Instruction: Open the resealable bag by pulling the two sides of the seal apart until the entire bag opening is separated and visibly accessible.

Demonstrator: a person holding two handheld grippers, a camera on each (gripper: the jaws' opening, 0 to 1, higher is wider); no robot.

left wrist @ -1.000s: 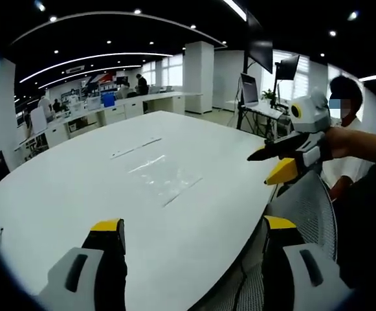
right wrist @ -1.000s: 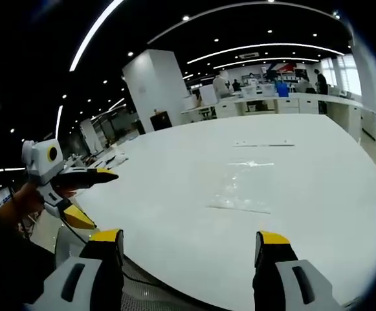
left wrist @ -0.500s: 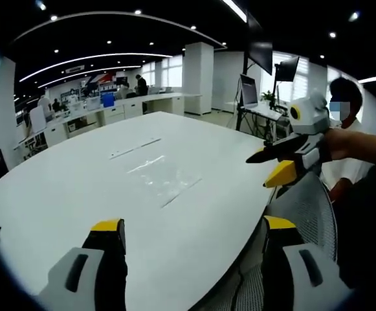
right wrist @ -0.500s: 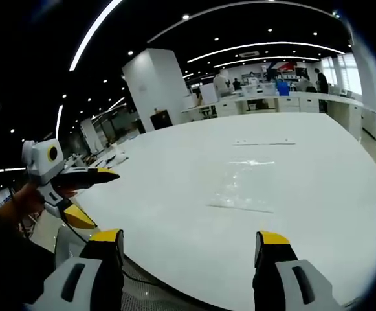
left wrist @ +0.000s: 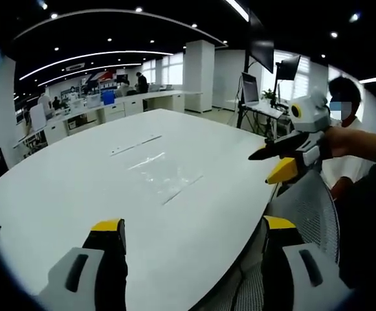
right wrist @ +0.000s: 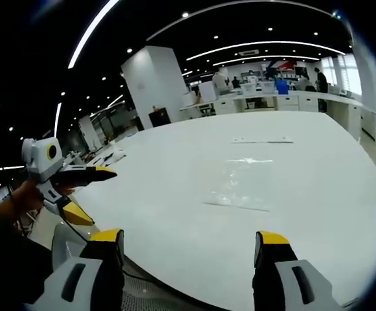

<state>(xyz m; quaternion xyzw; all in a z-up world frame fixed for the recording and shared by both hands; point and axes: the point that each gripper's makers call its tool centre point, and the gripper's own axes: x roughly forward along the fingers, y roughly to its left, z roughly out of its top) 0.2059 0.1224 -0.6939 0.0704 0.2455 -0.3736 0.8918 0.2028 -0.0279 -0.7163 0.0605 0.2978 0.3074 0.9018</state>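
Clear resealable bag (left wrist: 165, 176) (right wrist: 239, 184), nearly see-through, lay flat on the white tabletop, well ahead of both pairs of jaws and touched by neither. Sat ahead of and between the jaws in the left gripper view, and likewise ahead of and between them in the right gripper view, slightly toward the right jaw. Whether the seal was closed or parted could not be told.

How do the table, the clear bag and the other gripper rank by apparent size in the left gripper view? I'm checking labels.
1. white table
2. right gripper, enlarged by nearness
3. clear bag, looks similar; ranking unsure
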